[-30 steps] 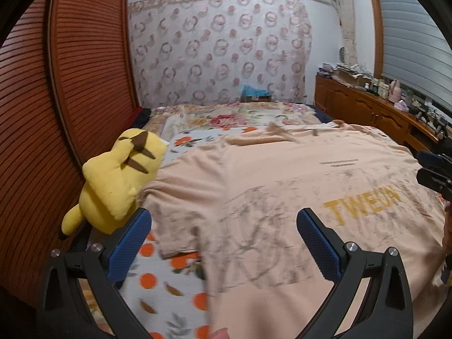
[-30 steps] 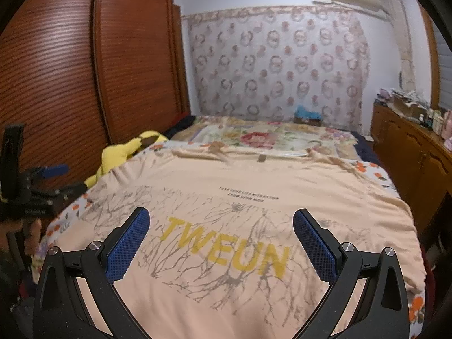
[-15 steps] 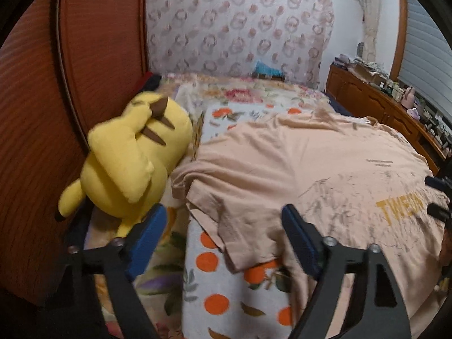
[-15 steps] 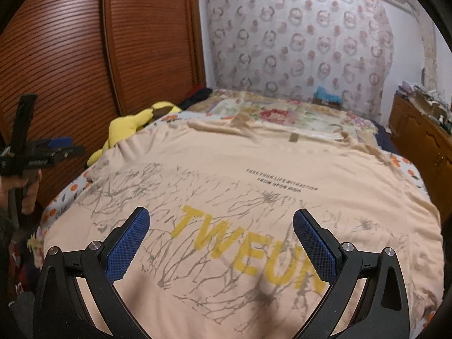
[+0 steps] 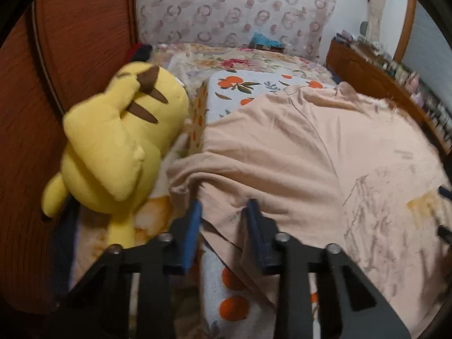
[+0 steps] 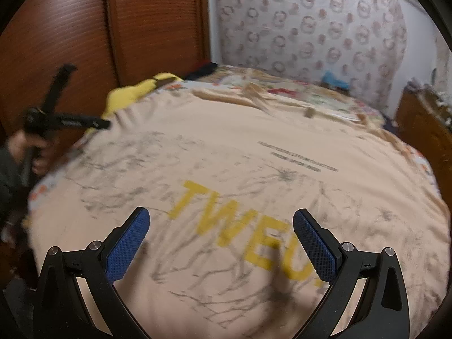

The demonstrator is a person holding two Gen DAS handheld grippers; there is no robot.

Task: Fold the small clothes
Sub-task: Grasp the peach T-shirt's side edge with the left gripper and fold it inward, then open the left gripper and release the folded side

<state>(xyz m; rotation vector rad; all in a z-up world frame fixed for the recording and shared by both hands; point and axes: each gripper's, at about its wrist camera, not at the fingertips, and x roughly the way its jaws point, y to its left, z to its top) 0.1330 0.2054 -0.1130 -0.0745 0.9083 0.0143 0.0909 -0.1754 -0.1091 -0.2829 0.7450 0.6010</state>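
A peach T-shirt (image 6: 240, 169) lies spread over the bed (image 5: 248, 84). Only the left wrist view shows the left claw (image 5: 223, 212) closing around the shirt's sleeve edge, with a yellow plush toy (image 5: 118, 147) just beside it. Only the right wrist view shows the yellow lettering, and the right claw (image 6: 220, 223) spread wide and empty above it.

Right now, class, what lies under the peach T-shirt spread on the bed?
Under the peach T-shirt an orange-print sheet shows at its edges. How far the sheet runs beneath cannot be seen, because the shirt covers it.
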